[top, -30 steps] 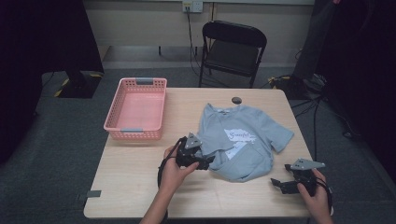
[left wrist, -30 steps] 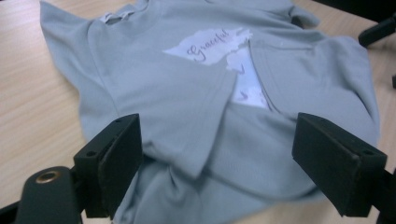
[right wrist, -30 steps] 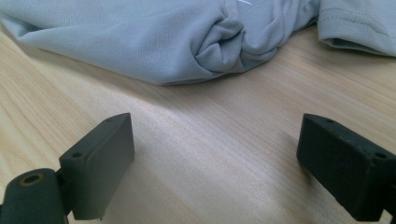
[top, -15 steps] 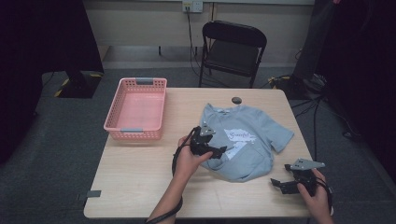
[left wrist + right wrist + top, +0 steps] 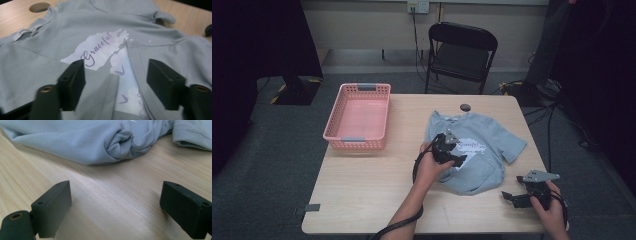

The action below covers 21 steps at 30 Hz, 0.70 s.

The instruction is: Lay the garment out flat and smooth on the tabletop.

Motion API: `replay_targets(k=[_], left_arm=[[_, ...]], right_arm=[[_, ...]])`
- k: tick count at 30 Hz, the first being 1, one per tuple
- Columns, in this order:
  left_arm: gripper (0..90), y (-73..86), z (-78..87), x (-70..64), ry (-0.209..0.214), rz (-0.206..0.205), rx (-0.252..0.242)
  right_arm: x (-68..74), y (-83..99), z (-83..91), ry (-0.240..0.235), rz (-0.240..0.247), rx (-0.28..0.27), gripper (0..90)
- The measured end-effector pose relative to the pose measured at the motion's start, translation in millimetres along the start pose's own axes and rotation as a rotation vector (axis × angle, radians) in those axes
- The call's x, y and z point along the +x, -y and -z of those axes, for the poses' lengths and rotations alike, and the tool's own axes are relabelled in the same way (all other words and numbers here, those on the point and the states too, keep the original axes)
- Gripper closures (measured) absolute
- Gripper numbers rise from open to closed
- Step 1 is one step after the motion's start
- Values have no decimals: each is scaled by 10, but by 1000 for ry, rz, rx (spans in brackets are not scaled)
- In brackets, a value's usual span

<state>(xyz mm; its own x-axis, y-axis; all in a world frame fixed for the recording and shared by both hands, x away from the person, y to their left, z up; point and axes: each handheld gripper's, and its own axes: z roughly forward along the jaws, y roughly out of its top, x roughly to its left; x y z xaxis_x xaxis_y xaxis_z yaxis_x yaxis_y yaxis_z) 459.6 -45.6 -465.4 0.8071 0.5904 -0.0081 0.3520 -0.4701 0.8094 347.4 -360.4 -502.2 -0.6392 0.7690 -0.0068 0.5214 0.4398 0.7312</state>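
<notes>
My left gripper hangs wide open, gripping nothing, over the grey T-shirt; just past its fingers purple script on a white print reads "Graceful". My right gripper gapes empty above bare table, the shirt's bunched hem just ahead.

Basket lies left of shirt on table.

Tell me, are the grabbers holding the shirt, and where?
No, nothing is held. The left gripper hangs open over the grey T-shirt print, and the right gripper sits open above the bare table beside it.
</notes>
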Motion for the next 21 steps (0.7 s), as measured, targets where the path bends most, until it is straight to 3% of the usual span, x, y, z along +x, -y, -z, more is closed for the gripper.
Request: replay_targets(k=[3,11,21], left_arm=[[407,4,-94,-15,4,-13,24],[551,41,-306,-30,10,0,82],[758,31,-351,-18,-28,19,131]], right_arm=[[0,0,-1,-1,1,0,95],[-2,-2,-2,-4,4,0,95],[-2,-1,-3,-8,7,0,94]])
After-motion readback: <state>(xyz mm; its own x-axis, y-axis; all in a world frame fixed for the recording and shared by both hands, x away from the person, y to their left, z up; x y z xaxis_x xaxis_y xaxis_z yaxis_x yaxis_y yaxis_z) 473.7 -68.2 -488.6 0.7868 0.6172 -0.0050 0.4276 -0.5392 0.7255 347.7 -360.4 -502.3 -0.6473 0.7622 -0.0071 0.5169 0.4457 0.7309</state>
